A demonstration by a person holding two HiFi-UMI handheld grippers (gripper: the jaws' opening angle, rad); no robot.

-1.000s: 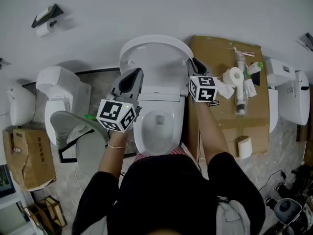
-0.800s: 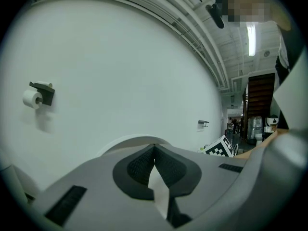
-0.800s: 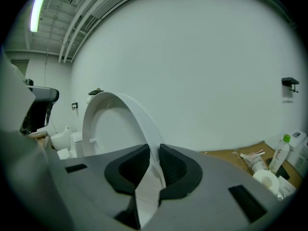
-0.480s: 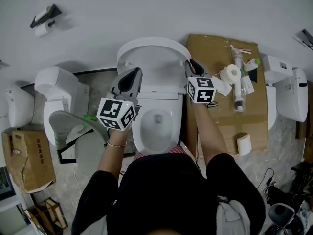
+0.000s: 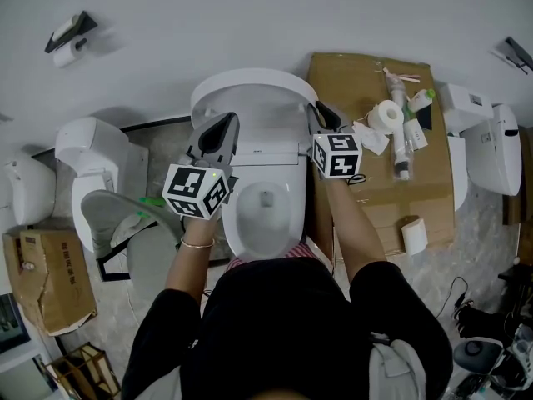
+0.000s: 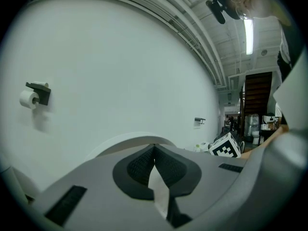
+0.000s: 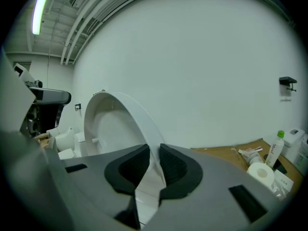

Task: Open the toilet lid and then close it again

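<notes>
- While the lid (image 5: 250,107) stands raised against the wall, the left claw (image 5: 226,125) hangs by the lid's left rim. It is clenched on itself with nothing gripped. It sits where it did a second back.
- Lid: upright over the rear edge of the bowl (image 5: 262,215), inner face toward the person. Its tilt matches the earlier frames as near as I can judge.
- Right claw (image 7: 154,158): clamped on the lid's right rim, with the rim running between its pads. The grip looks no wider or tighter than a second ago.
- Everything has slid a little left in the head view. That is mostly the head camera moving, not the lid.
- Reading: the opening half looks done, and the closing has not visibly begun.
- Next move, as I judge it: the right claw draws the rim forward and down onto the bowl. It should go slowly, since a lid let go past the tipping point would slam.
- Cardboard (image 5: 366,190) at the toilet's right side: paper roll (image 5: 388,115) and bottles lie untouched.
</notes>
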